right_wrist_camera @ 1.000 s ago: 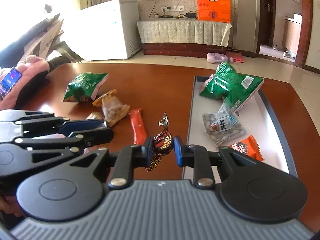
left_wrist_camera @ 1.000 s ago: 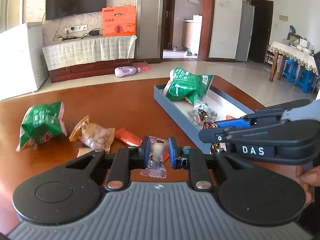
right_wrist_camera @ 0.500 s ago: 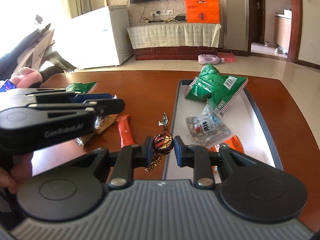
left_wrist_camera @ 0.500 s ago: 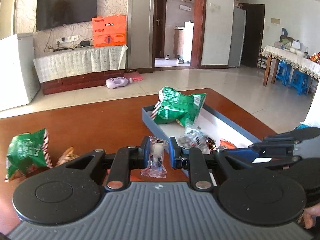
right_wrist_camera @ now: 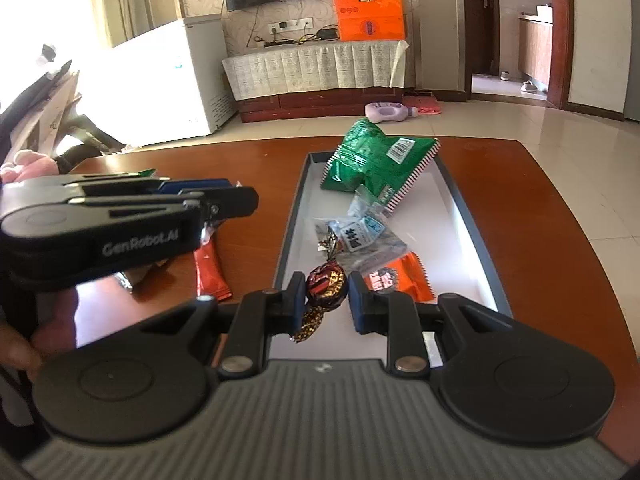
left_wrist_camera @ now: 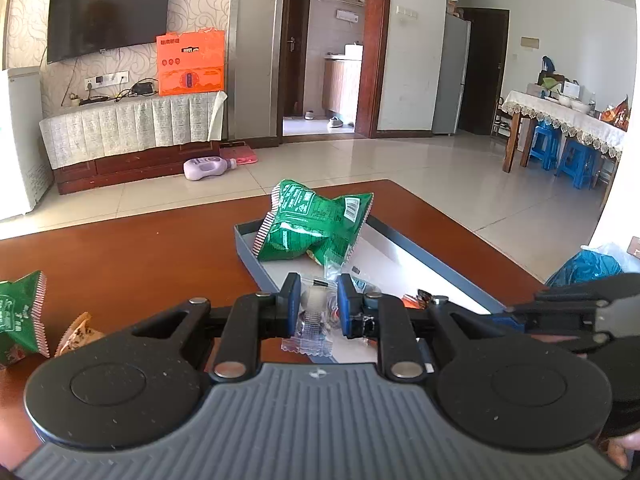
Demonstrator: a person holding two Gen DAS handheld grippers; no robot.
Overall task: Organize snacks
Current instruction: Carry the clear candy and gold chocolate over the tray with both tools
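1. Left wrist view: the left gripper (left_wrist_camera: 318, 306) has its blue-padded jaws closed to a narrow gap on a clear-wrapped candy (left_wrist_camera: 314, 312); the wrapper's crimped tail hangs below the pads.
2. The candy sits in the air over the near left edge of the grey tray (left_wrist_camera: 436, 258), which lies on the brown bench (left_wrist_camera: 132, 256).
3. At the tray's far end, a green snack bag (left_wrist_camera: 316, 226) leans over the rim. Small clear packets lie behind the jaws, partly hidden.
4. On the bench at far left: a second green bag (left_wrist_camera: 20, 316), and just beside it a tan packet (left_wrist_camera: 78, 334).
5. The right gripper (left_wrist_camera: 516, 318) enters from the right edge, seen side-on; what it has hold of cannot be told from here.
6. Right wrist view: the right gripper (right_wrist_camera: 325, 295) has its jaws nearly closed on a dark red foil-wrapped candy (right_wrist_camera: 326, 285), twisted ends sticking up and down.
7. This candy is held above the tray's (right_wrist_camera: 472, 216) near end. In the tray: the green snack bag (right_wrist_camera: 374, 160) at the far end, a clear packet with a blue label (right_wrist_camera: 360, 236) mid-tray, and an orange packet (right_wrist_camera: 394, 280) just beside the right pad.
8. On the bench (right_wrist_camera: 540, 220) left of the tray lies a red-orange stick packet (right_wrist_camera: 208, 270).
9. The left gripper (right_wrist_camera: 236, 196) crosses the left side of the view in profile.
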